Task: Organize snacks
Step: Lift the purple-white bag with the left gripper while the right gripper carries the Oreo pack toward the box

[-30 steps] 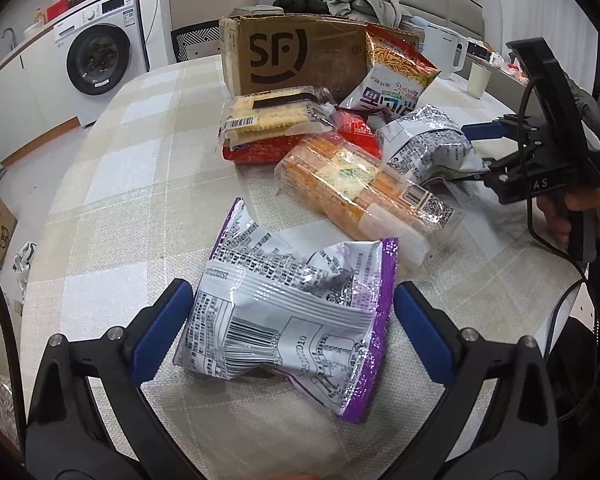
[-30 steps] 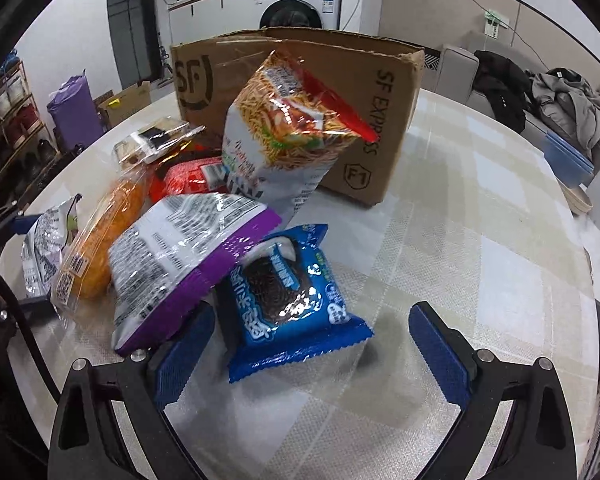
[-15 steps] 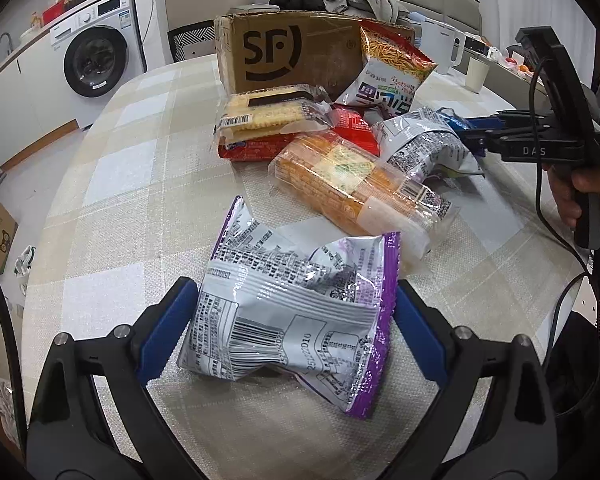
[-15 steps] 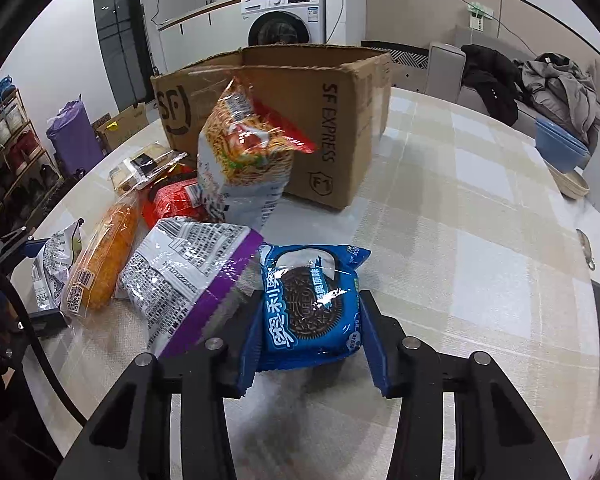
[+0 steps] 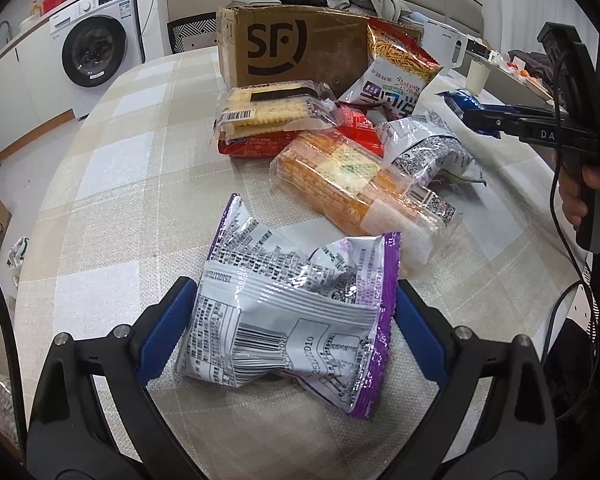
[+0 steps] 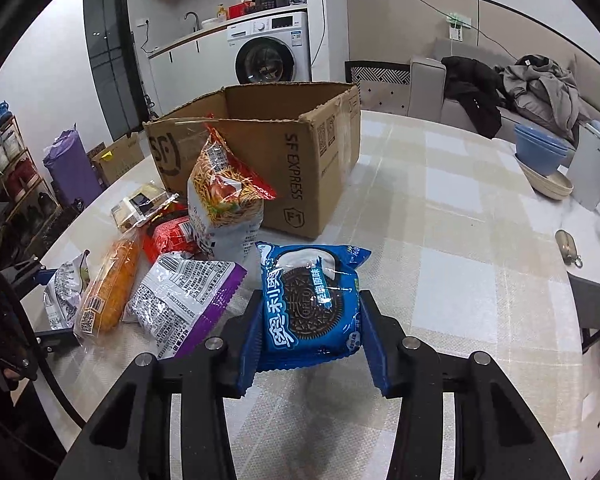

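Observation:
My right gripper (image 6: 310, 320) is shut on a blue Oreo pack (image 6: 308, 300), held upright a little above the checked table (image 6: 440, 240). From the left wrist view that gripper (image 5: 480, 118) shows side-on with the pack's blue end (image 5: 458, 100) sticking out. My left gripper (image 5: 296, 292) sits low on the table around a crumpled silver-and-purple snack bag (image 5: 292, 312), its blue pads touching both side edges. An open cardboard SF box (image 6: 284, 152) stands behind the snack pile.
Piled before the box are a noodle snack bag (image 6: 224, 204), an orange cracker pack (image 5: 360, 184), a second silver-purple bag (image 6: 180, 304), a red pack (image 5: 356, 124) and a pale cracker pack (image 5: 268, 108). Stacked bowls (image 6: 544, 160) and a white kettle (image 6: 592, 168) stand at the table's right.
My right gripper closed on the Oreo pack and lifted it off the table, turning it more upright. My left gripper's pads came in slightly to the purple bag's edges.

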The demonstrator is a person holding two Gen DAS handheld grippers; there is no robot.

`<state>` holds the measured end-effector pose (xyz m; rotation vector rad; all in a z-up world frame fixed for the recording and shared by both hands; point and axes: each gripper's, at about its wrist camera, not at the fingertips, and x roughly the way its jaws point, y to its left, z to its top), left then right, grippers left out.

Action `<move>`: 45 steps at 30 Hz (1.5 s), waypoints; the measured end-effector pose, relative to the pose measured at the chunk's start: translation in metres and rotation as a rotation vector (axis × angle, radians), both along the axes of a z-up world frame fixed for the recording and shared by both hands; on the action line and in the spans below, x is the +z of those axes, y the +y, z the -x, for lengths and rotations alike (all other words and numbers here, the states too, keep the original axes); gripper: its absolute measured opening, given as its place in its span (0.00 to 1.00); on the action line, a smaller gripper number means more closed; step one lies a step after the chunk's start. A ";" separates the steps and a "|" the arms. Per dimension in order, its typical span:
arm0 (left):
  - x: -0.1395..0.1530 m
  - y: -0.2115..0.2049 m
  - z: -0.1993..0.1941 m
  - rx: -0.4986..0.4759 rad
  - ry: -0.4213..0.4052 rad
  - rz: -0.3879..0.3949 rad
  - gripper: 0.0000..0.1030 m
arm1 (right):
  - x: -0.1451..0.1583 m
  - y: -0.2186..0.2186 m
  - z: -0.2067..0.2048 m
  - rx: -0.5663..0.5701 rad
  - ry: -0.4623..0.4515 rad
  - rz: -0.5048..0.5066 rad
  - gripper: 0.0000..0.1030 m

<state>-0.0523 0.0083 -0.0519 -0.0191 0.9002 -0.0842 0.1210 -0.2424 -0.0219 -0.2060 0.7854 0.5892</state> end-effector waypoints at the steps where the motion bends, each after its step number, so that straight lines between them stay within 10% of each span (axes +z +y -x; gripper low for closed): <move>1: 0.000 -0.001 0.000 -0.001 -0.006 -0.009 0.87 | 0.000 0.000 0.000 0.001 0.000 0.000 0.44; 9: 0.006 -0.002 0.009 -0.011 -0.062 0.000 0.52 | 0.006 -0.001 0.009 0.002 -0.020 -0.009 0.44; 45: 0.087 0.010 -0.042 0.068 -0.305 0.089 0.52 | 0.042 0.003 0.019 -0.036 -0.157 -0.193 0.44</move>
